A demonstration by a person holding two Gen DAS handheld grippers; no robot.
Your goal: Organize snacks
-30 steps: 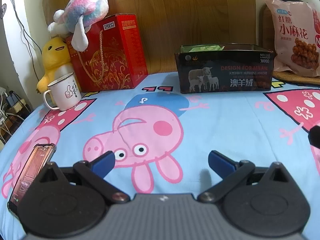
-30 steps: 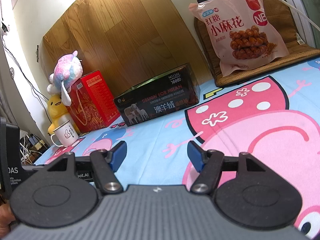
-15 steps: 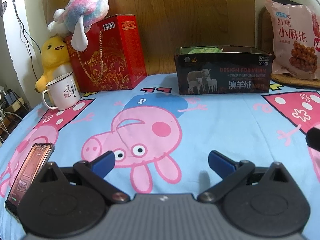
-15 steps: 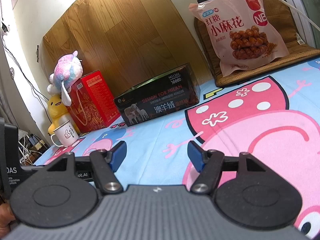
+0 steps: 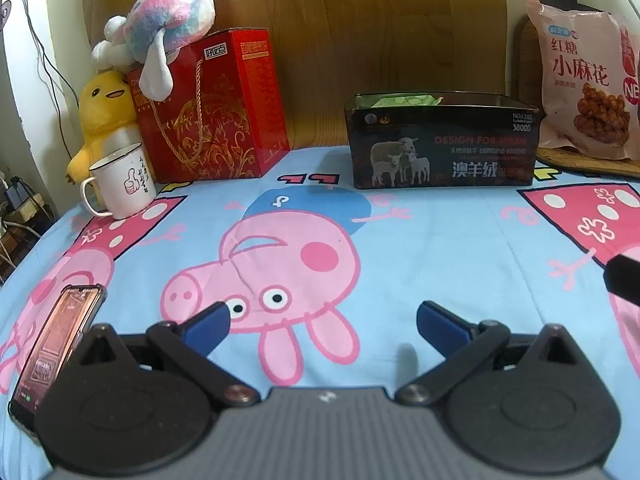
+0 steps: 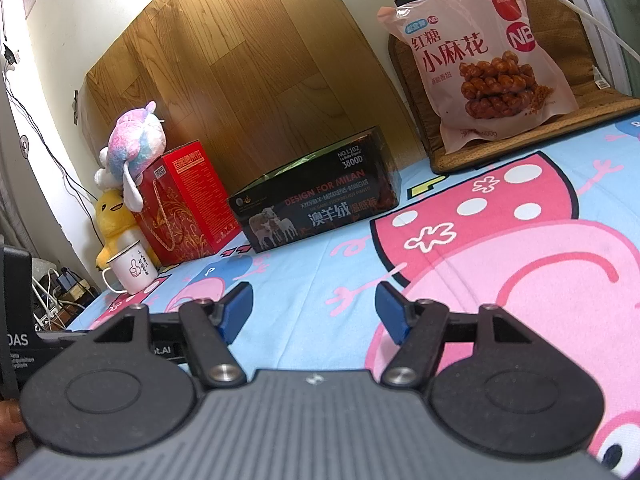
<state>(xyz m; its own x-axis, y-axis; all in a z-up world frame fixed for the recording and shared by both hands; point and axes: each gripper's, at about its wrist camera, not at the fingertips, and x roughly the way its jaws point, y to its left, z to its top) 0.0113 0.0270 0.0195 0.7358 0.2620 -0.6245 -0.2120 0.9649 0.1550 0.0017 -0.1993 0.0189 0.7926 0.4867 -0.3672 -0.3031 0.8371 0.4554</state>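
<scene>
- The left gripper [image 5: 322,320] is held spread wide above the cartoon-print sheet [image 5: 440,240], with nothing between its 2 blue fingers [image 5: 208,322].
- The right gripper [image 6: 314,306] is likewise spread apart and grasps nothing.
- The dark sheep-printed box [image 5: 440,148] is seen at 1 o'clock in the left wrist view, a green packet [image 5: 404,101] inside it.
- The pink snack bag [image 6: 492,56] is propped at 2 o'clock, on a woven mat [image 6: 520,136].
</scene>
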